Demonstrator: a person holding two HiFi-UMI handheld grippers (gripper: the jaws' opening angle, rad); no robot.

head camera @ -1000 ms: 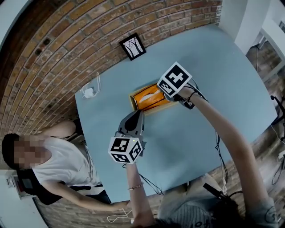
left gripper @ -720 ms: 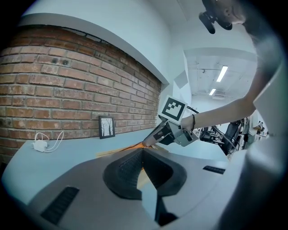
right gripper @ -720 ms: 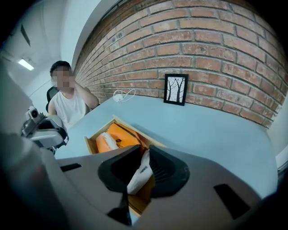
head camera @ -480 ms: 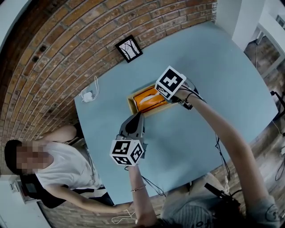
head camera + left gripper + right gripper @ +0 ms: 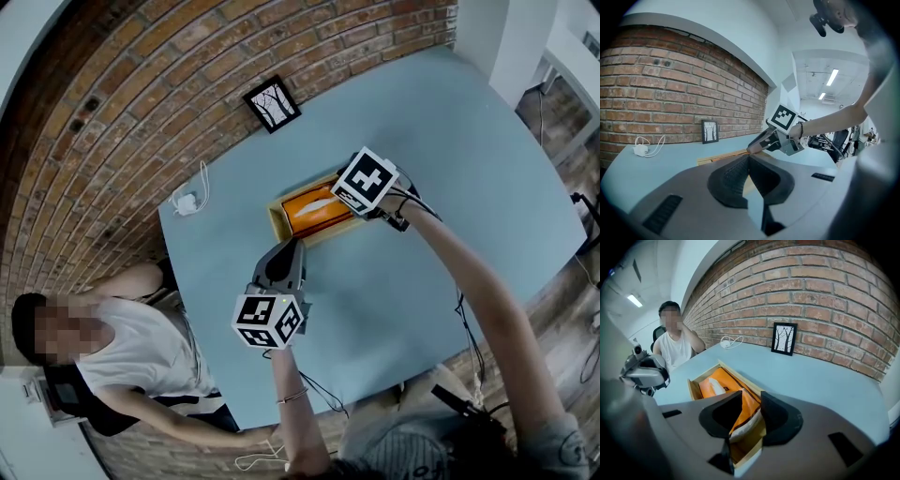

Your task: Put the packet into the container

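Packet [image 5: 314, 206] lies in container [image 5: 693, 388] on table [image 5: 422, 122], near end tipped up between right hand-held gripper's [image 5: 751, 399] opening jaws, prob. to release it inside. Left hand-held gripper [image 5: 749, 157] closed, empty, hovers beside, keeping clear.

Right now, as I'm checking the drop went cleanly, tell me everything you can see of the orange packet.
The orange packet looks like soft, glossy plastic with a white patch on top. It lies lengthwise inside the wooden container, nearly filling it. Its near end stands tilted up between the opening jaws of the right gripper, with a pale edge showing. Whether a pad touches it is unclear.
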